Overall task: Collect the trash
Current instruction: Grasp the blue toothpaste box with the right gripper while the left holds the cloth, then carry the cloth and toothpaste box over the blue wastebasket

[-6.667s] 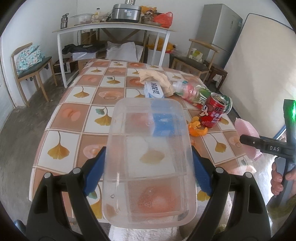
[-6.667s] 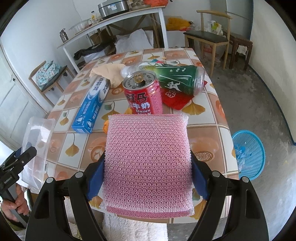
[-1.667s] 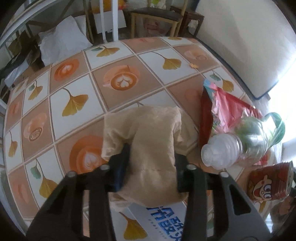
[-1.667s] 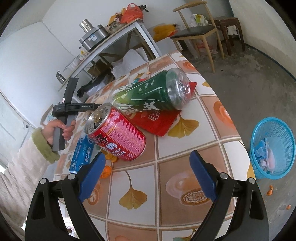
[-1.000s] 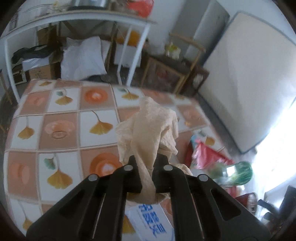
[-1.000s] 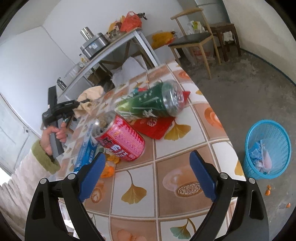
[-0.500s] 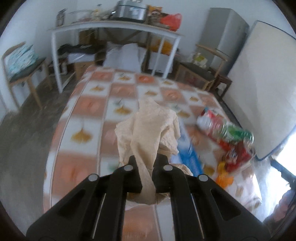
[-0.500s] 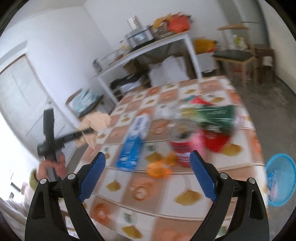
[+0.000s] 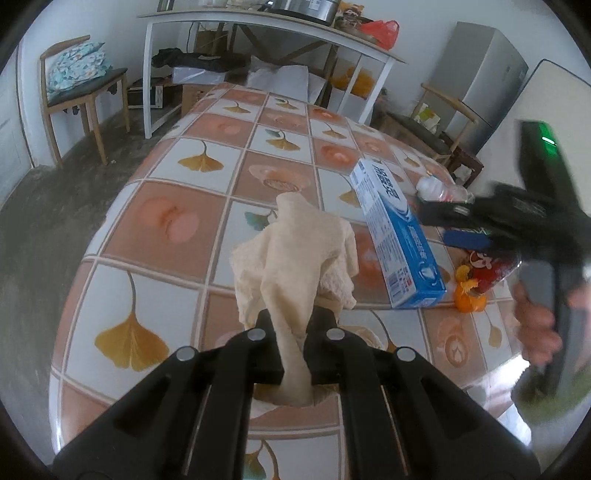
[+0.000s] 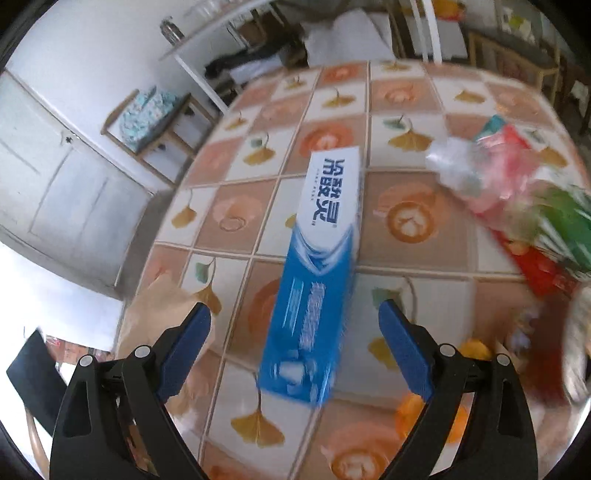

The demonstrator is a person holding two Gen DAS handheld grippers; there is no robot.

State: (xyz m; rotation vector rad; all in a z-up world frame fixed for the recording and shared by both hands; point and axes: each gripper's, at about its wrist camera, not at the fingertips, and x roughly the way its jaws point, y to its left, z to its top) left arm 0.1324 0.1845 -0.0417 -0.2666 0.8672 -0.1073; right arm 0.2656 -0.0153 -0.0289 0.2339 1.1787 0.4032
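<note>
My left gripper [image 9: 294, 328] is shut on a crumpled beige cloth [image 9: 295, 254] and holds it above the near part of the tiled table [image 9: 177, 221]. A blue and white toothpaste box [image 9: 395, 236] lies to its right, also in the right wrist view [image 10: 317, 273]. My right gripper [image 10: 295, 339] is open and empty, hovering over the near end of that box; it shows in the left wrist view [image 9: 469, 225]. A clear plastic bottle [image 10: 465, 173], a green can [image 10: 565, 225], a red wrapper [image 10: 543, 269] and orange peel [image 9: 467, 295] lie at the right.
A red can [image 9: 491, 266] stands by the peel, partly hidden by the right gripper. A wooden chair [image 9: 81, 85] stands left of the table. A white side table [image 9: 266, 33] with pots is behind. The cloth also shows at the right wrist view's lower left [image 10: 159, 314].
My left gripper has carried the cloth back toward the table's near edge. My right gripper has swung left and down from a far view to just above the toothpaste box.
</note>
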